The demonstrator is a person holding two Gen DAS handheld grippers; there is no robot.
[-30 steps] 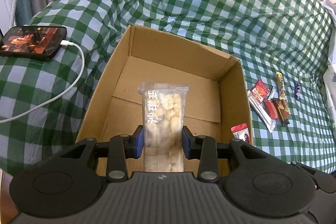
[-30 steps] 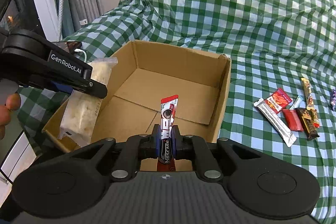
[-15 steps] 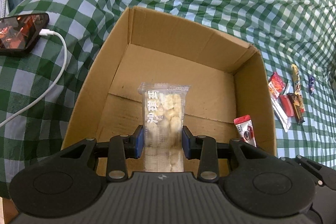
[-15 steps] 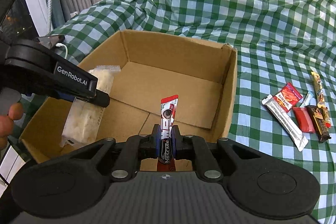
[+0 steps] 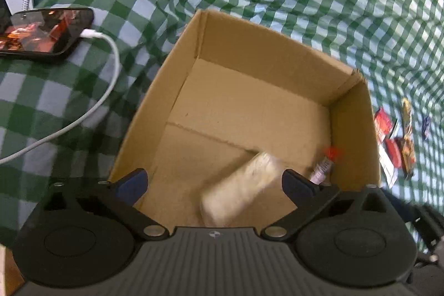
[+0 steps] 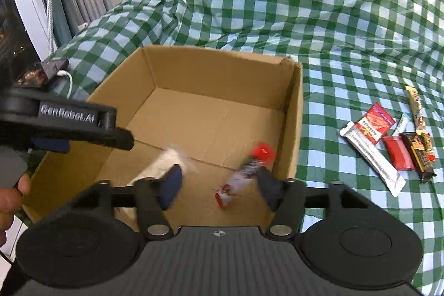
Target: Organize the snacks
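Observation:
An open cardboard box (image 5: 351,129) (image 6: 294,112) sits on the green checked cloth. My left gripper (image 5: 215,182) is open above the box's near side. A clear pack of pale snacks (image 5: 244,189) (image 6: 163,162) is blurred, loose inside the box. My right gripper (image 6: 219,186) is open over the box's near right corner. A red and white Nescafe sachet (image 6: 251,165) (image 5: 323,169) is blurred, loose inside the box by the right wall.
Several snack packets (image 6: 385,146) (image 5: 395,151) lie on the cloth right of the box. A phone (image 5: 41,33) with a white cable (image 5: 91,112) lies left of the box. The left gripper's arm (image 6: 69,123) crosses the right wrist view.
Both grippers have opened. The snack pack and the Nescafe sachet have left the fingers and are dropping into the box.

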